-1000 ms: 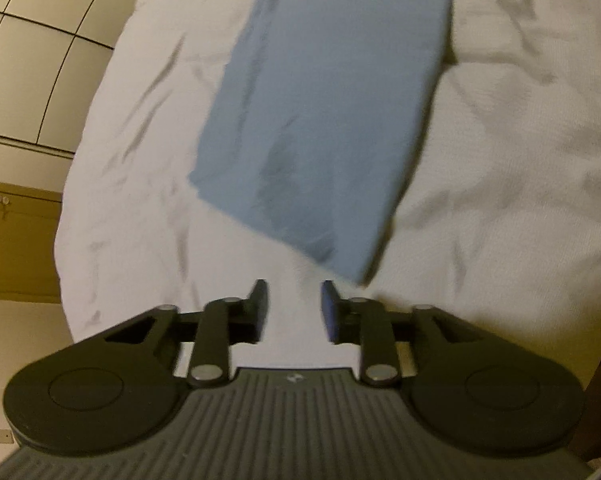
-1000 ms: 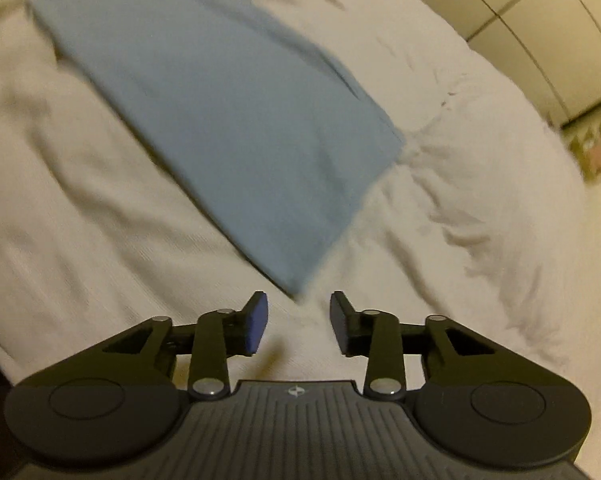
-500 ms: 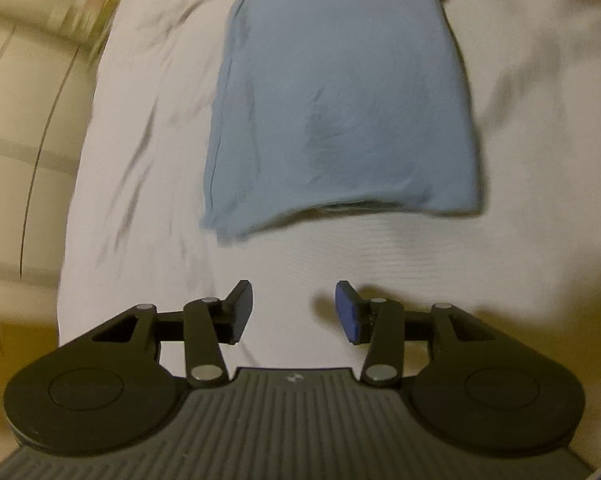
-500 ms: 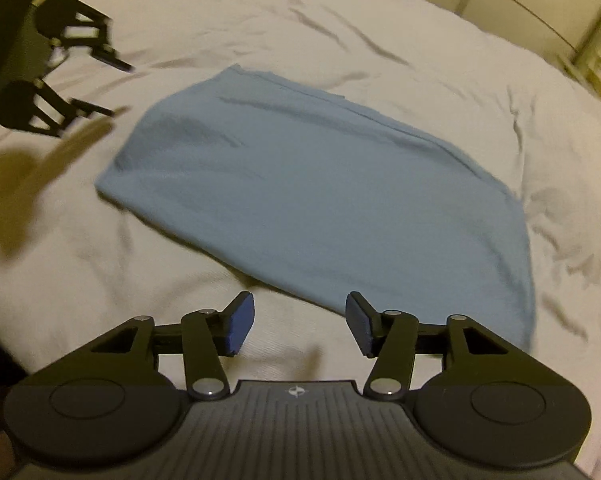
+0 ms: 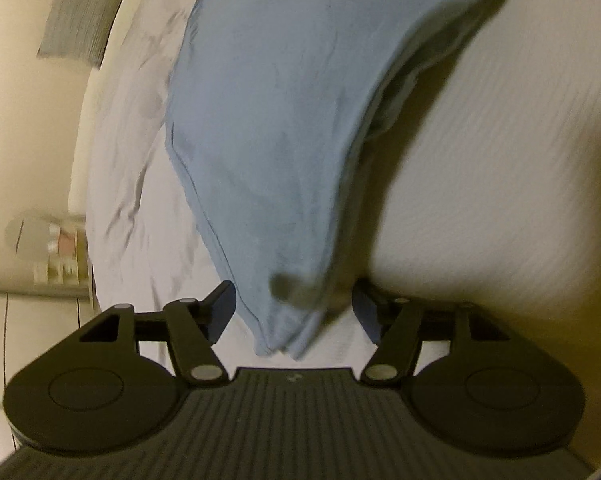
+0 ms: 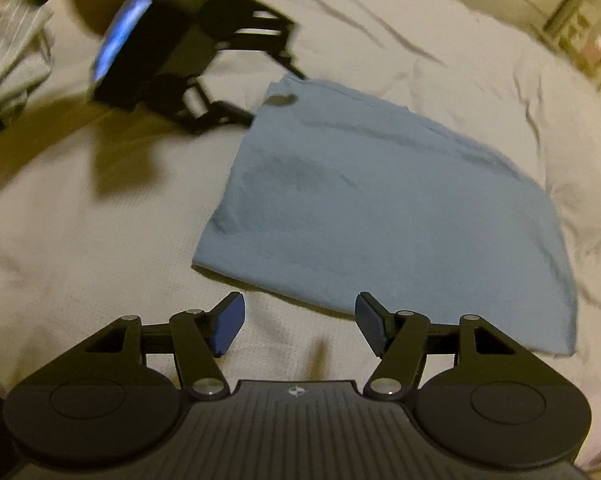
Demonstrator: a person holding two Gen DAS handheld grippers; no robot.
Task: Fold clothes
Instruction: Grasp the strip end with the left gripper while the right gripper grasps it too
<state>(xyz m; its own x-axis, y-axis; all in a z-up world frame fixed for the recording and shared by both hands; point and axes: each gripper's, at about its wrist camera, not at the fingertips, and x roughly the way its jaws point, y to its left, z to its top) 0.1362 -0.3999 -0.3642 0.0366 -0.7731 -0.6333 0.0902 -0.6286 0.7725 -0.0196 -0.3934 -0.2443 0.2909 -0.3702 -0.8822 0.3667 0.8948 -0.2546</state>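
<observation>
- Tongs of both hands are shown spread wide, with nothing pinched. The left tongs [image 5: 294,316] sit at the bottom centre of the left view, with a corner of the blue garment [image 5: 284,128] lying between the two pads but not clamped.
- The right tongs [image 6: 298,326] hover at the bottom centre of the right view, just short of the garment's near edge.
- The blue garment [image 6: 380,216] is laid partly folded on the white bed [image 6: 80,248], filling the middle and right of the right view.
- The step is judged to be a grab of two corners before another fold; the pads would need to be pressed shut on cloth first.
- The left tongs [image 6: 268,84] are seen at the upper left, at the far corner.
- Open bedding is seen all around; the bed's edge runs down the left of the left view.
</observation>
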